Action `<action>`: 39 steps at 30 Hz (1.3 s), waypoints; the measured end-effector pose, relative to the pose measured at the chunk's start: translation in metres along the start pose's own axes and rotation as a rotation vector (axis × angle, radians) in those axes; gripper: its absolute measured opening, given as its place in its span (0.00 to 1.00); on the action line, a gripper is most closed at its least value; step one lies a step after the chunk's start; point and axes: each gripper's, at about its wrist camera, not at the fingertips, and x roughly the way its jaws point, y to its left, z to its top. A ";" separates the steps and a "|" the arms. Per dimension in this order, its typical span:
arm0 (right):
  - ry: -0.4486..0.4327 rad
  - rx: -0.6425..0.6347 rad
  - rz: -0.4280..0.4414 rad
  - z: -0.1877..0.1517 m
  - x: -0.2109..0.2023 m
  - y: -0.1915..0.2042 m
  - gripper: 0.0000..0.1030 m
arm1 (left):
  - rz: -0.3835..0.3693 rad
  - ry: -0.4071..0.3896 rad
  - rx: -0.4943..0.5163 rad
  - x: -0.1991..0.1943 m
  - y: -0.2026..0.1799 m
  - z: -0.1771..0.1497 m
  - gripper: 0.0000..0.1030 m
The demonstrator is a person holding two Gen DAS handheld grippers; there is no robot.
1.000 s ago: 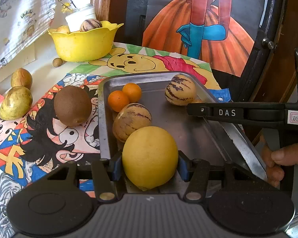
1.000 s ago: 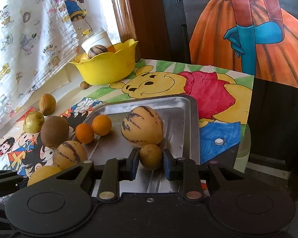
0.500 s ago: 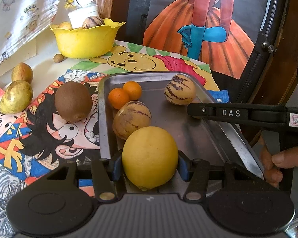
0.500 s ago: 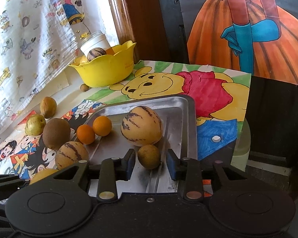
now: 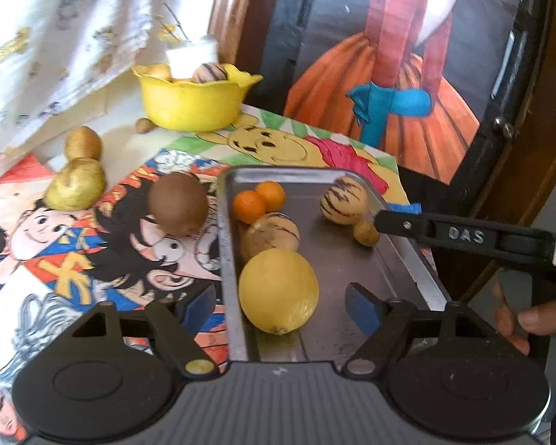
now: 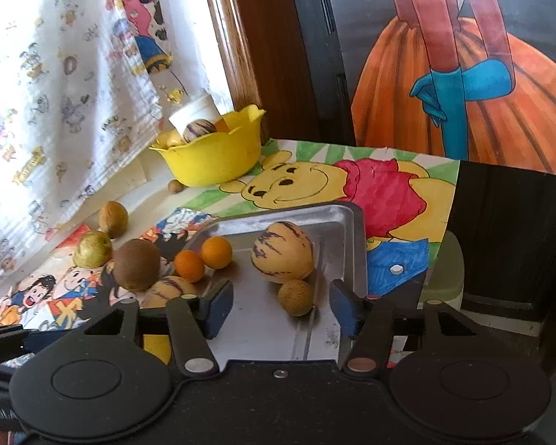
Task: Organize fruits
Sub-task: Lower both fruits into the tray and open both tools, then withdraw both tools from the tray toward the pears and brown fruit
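The left gripper [image 5: 281, 306] stood with its jaws spread wide, the blue pads clear of the large yellow fruit [image 5: 278, 291] that lay between them on the metal tray [image 5: 352, 259]. The right gripper [image 6: 281, 304] was likewise spread, its pads apart from the small brown fruit [image 6: 295, 296] resting on the tray floor between and just ahead of them.

Just beyond the yellow fruit, and touching it, lay a striped melon-like fruit [image 5: 270, 235]. Two small oranges [image 5: 258, 200] sat side by side at the tray's far left corner. A second striped fruit [image 6: 282, 252] lay near the tray's far right side, with the small brown fruit touching its near side.

Outside the tray, on the cartoon-printed table covering [image 5: 74, 259], a round brown fruit [image 5: 177, 205] sat just beside the tray's left rim. Two yellow-green fruits [image 5: 76, 181] lay farther left. A yellow bowl [image 5: 192, 102] at the far edge held more fruit, with a small nut-like fruit [image 5: 144, 125] beside its base.
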 end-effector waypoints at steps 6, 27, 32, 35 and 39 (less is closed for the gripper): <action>-0.032 -0.017 0.004 -0.002 -0.026 0.010 0.79 | 0.052 -0.038 -0.070 -0.026 0.012 0.000 0.95; 0.047 -0.112 0.053 -0.041 -0.086 0.055 0.99 | 0.286 -0.002 -0.152 -0.085 0.044 -0.024 0.99; 0.103 -0.124 0.081 -0.058 -0.094 0.067 0.99 | 0.317 0.033 -0.180 -0.092 0.049 -0.037 0.99; 0.136 -0.134 0.103 -0.066 -0.096 0.076 0.99 | 0.327 0.044 -0.203 -0.099 0.052 -0.046 1.00; 0.182 -0.165 0.128 -0.076 -0.095 0.092 0.99 | 0.368 0.077 -0.230 -0.105 0.058 -0.056 0.99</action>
